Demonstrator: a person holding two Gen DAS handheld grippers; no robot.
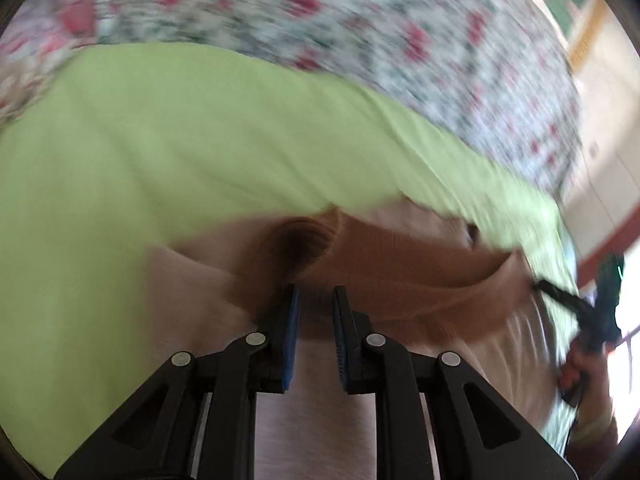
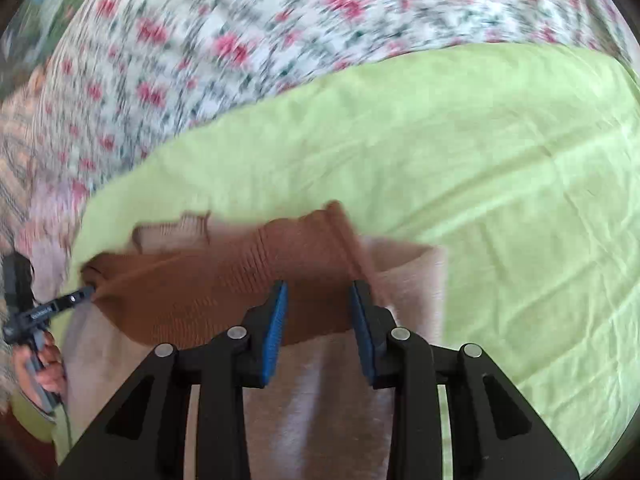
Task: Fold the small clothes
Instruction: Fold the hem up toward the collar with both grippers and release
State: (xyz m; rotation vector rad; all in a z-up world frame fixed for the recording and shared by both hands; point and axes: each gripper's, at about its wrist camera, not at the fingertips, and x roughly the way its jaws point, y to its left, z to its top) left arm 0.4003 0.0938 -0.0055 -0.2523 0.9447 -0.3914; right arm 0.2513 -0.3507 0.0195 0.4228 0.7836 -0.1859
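A small beige knitted garment (image 1: 316, 412) with a brown ribbed band (image 1: 400, 276) lies on a light green sheet (image 1: 200, 140). My left gripper (image 1: 317, 300) has its jaws close together on the brown band beside the round brown opening (image 1: 300, 240). My right gripper (image 2: 320, 296) has its jaws on either side of the brown band (image 2: 224, 280), with the beige cloth (image 2: 312, 400) below. Each gripper shows in the other's view, the right one (image 1: 540, 286) and the left one (image 2: 86, 292), at the band's opposite end. Both views are motion-blurred.
The green sheet (image 2: 480, 160) lies over a floral bedspread (image 2: 240, 40), which also shows in the left wrist view (image 1: 400, 20). A floor and wall (image 1: 608, 120) show past the bed edge at right. A hand (image 2: 44, 364) holds the left gripper's handle.
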